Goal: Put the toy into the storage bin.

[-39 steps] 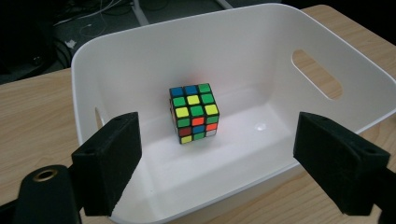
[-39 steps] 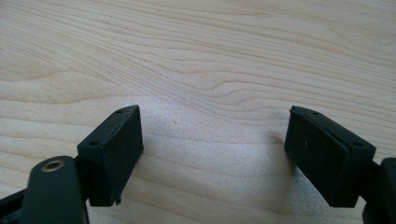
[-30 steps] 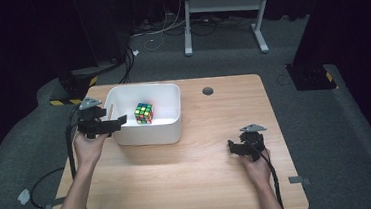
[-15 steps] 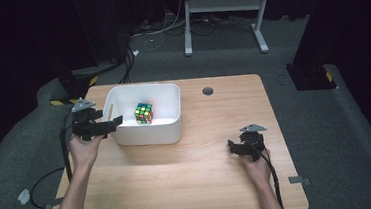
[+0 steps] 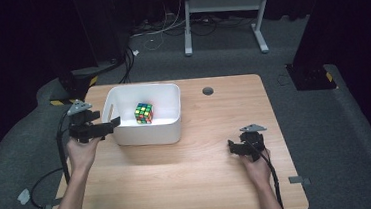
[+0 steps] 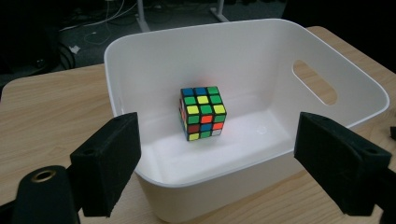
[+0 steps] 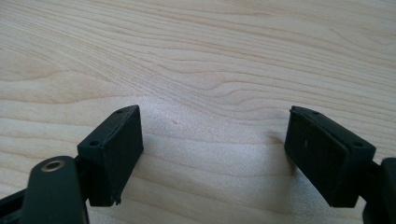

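A light wooden table (image 5: 190, 184) stands on grey carpet (image 5: 336, 137). Beyond the table, a white metal stand (image 5: 220, 4) and tangled cables (image 5: 168, 33) sit before dark curtains.

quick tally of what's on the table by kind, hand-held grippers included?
White bin: 1
Puzzle cube, inside the bin: 1
Hand-held gripper: 2, left hand-held gripper at the bin's near wall, right hand-held gripper over bare wood
Total: 4
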The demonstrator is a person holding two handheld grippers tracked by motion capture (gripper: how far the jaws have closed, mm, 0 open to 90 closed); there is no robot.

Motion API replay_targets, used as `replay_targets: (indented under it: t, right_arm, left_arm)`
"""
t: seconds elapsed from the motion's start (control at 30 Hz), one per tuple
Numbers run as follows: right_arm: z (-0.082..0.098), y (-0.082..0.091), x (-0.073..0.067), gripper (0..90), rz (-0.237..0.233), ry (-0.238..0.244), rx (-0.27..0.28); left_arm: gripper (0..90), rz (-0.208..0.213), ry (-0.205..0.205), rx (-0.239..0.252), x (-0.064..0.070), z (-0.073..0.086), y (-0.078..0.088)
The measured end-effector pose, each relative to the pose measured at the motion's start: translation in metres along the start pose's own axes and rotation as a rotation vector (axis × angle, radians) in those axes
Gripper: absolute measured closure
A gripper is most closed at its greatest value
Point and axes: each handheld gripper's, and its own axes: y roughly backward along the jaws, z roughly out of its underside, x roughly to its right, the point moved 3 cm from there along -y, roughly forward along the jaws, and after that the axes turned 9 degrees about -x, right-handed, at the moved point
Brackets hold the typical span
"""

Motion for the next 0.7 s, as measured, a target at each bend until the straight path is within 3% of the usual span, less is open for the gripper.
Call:
replay_targets:
  t: [0.7]
  right_arm:
    - [0.0,0.0,0.0,19.4,0.0,0.0,0.0]
  left_arm:
    - [15.8,-0.008,0.031,0.014,-0.01,0.011,0.011]
